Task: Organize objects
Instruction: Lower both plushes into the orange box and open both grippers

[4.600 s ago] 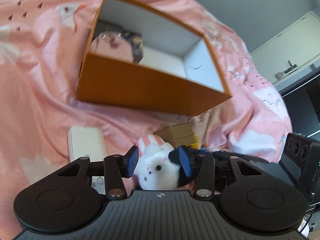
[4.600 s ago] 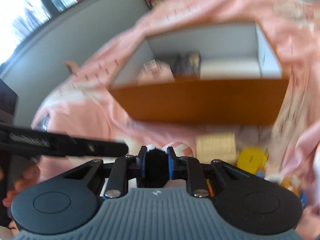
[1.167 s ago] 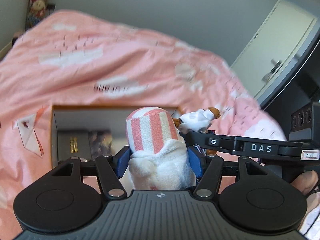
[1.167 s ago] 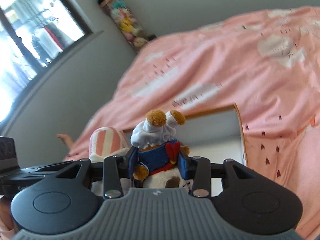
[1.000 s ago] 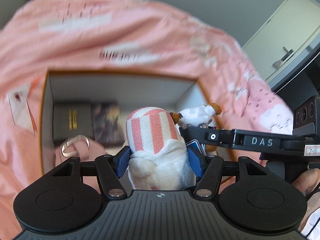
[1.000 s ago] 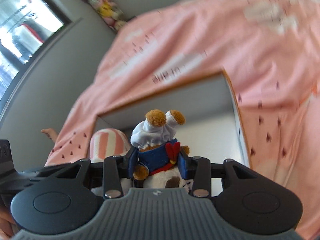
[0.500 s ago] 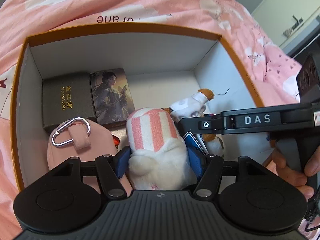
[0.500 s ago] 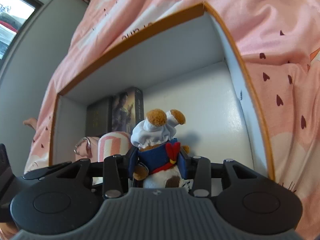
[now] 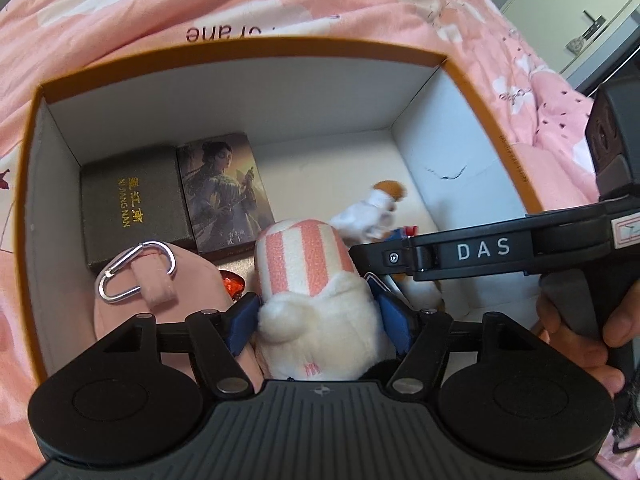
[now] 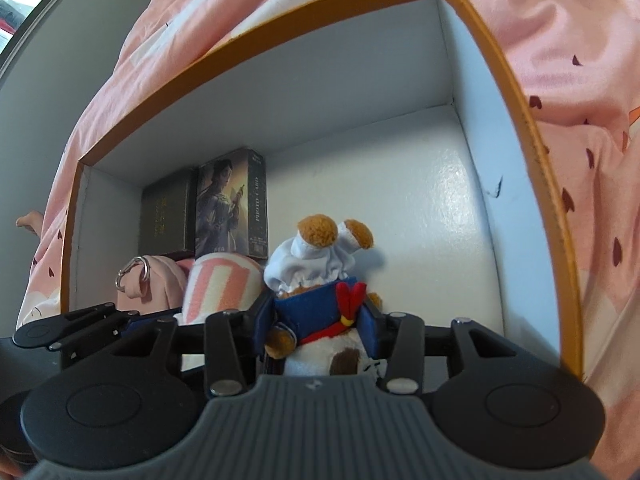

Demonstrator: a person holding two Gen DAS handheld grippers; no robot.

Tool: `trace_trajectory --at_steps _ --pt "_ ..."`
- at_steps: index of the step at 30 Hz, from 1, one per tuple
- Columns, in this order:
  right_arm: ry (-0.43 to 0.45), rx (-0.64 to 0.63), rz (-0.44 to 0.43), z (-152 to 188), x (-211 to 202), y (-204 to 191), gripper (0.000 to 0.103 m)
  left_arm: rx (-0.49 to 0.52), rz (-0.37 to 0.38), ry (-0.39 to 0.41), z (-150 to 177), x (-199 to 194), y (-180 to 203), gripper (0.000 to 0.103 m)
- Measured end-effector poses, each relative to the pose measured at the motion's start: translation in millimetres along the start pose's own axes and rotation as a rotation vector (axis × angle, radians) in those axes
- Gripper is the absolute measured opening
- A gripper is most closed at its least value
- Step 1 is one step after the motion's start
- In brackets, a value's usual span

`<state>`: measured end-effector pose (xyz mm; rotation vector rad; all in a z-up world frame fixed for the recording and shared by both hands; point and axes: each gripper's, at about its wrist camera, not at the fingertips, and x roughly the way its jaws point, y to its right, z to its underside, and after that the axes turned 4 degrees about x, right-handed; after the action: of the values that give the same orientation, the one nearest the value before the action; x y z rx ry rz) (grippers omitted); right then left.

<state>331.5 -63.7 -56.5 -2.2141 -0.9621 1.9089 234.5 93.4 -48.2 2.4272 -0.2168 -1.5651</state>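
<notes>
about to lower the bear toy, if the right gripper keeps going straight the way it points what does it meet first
Most likely the bare white floor of the orange box. The right gripper, shut on the bear plush, points at open floor right of the photo card box. Depth is unclear.

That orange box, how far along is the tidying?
Partly done. The orange box already holds two card boxes and a pink pouch. The left claw grips a striped plush, the right claw a sailor bear, both low inside, not yet released.
</notes>
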Motion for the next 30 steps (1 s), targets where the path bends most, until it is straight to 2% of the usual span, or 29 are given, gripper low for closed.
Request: trace_trajectory --at_steps 6,9,11,16,17,21,30 --pt "0.023 -0.036 -0.057 3.3 -17.2 1.9 0.058 -0.045 0.064 0.085 9.4 -33.8 -5.1 0.076" --pt "0.03 -0.061 -0.083 6.9 -26.1 2.5 0.056 -0.051 0.051 0.09 12.0 -39.9 -5.2 0.064" --pt "0.037 -0.072 -0.09 8.6 -31.1 3.0 0.053 -0.052 0.052 0.082 8.4 -34.9 -0.7 0.056" --pt "0.024 -0.039 -0.124 9.7 -34.6 9.8 0.04 -0.071 0.053 0.05 9.8 -20.5 1.9 0.049" --pt "0.021 -0.028 -0.131 9.6 -34.3 11.4 0.038 -0.074 0.045 0.043 10.1 -17.8 2.7 0.045" --pt "0.01 0.001 -0.127 9.3 -27.6 12.6 0.03 -0.068 0.019 0.036 13.8 -10.2 3.3 0.044" --pt "0.022 -0.018 -0.104 10.2 -19.5 3.5 0.03 -0.089 0.01 0.058 17.0 -12.1 1.2 0.049"
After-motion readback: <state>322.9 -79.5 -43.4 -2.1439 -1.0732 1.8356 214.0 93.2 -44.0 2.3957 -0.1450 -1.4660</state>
